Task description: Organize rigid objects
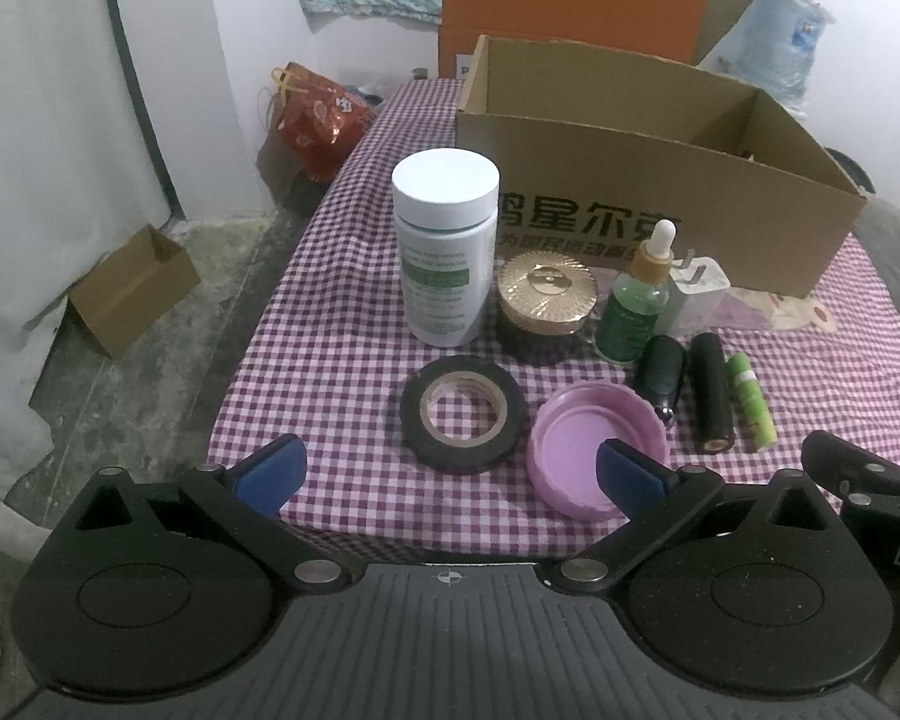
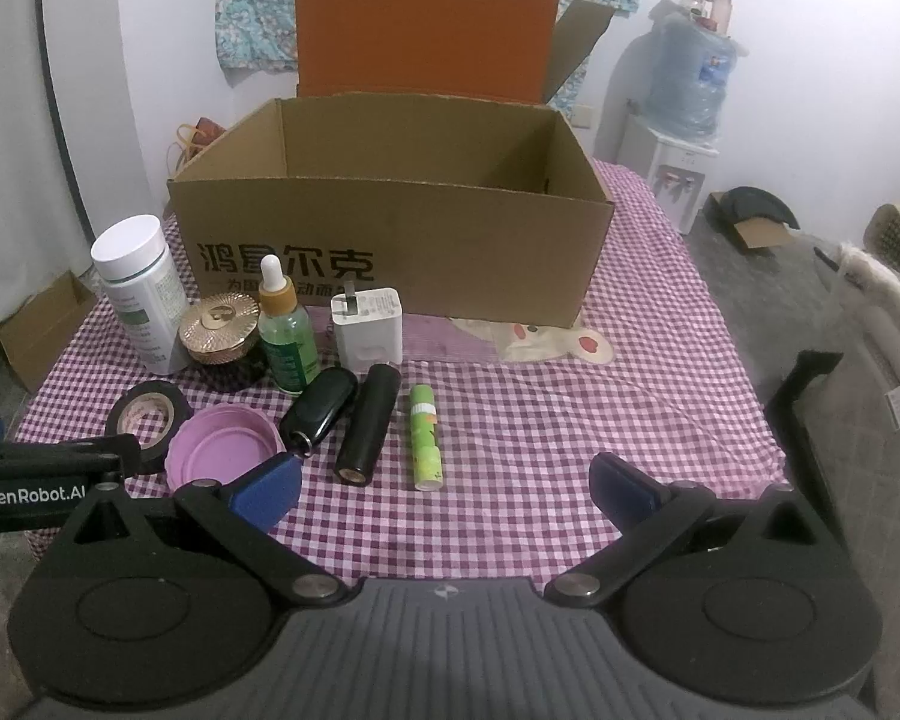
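Note:
An open cardboard box (image 2: 390, 252) stands at the back of the checked table. In front of it sit a white bottle (image 1: 447, 246), a gold-lidded jar (image 1: 547, 300), a green dropper bottle (image 1: 636, 306) and a white charger (image 2: 367, 327). Nearer lie a black tape roll (image 1: 462, 413), a pink lid (image 1: 594, 447), a black key fob (image 2: 321, 405), a black cylinder (image 2: 369, 423) and a green tube (image 2: 425, 437). My left gripper (image 1: 450, 474) hovers open before the tape roll and lid. My right gripper (image 2: 444, 489) is open, holding nothing, just short of the green tube.
The checked cloth (image 2: 570, 420) has free room on its right half. A small brown box (image 1: 132, 291) and a red bag (image 1: 321, 120) lie on the floor at left. A water dispenser (image 2: 684, 120) stands at back right. A chair back (image 2: 810, 408) is beside the table's right edge.

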The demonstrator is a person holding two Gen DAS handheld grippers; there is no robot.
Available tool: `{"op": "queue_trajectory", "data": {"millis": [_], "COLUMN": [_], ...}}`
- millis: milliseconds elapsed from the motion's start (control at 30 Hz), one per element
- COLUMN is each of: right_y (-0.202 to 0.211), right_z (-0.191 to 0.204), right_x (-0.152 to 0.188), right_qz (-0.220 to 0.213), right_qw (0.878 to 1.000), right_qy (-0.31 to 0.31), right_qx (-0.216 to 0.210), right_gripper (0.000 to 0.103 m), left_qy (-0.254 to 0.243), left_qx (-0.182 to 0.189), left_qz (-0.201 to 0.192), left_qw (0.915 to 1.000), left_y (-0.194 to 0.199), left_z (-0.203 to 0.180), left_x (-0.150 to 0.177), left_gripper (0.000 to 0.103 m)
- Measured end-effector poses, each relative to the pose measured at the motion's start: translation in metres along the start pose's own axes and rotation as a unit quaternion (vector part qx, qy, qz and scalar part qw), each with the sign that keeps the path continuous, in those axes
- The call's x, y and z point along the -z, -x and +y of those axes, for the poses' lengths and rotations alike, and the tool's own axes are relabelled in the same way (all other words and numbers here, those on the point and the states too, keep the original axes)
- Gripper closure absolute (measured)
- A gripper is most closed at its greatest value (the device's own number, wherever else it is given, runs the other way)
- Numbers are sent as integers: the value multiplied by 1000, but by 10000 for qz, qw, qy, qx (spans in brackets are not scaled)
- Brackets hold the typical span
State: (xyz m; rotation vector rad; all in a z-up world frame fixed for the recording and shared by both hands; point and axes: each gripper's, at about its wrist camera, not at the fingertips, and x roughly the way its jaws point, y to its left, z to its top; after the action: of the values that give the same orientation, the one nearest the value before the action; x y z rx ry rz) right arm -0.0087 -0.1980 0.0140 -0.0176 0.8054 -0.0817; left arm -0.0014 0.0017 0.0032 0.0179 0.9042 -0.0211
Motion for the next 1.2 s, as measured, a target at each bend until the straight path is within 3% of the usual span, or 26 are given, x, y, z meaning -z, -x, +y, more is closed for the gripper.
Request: {"op": "queue_trajectory", "data": {"millis": [1200], "right_y": [-6], "right_z": [-3], "right_x": [-1], "right_qz": [36], "right_qw": [9999], "right_qy": [-105], "right_qx": [-71], "right_gripper": [0], "left_qy": [-69], "left_qx": [-63], "left_qz": [107], "left_qw": [9999], "left_y": [-6], "left_z": [-2], "left_x": [1], "left_gripper": [0]}}
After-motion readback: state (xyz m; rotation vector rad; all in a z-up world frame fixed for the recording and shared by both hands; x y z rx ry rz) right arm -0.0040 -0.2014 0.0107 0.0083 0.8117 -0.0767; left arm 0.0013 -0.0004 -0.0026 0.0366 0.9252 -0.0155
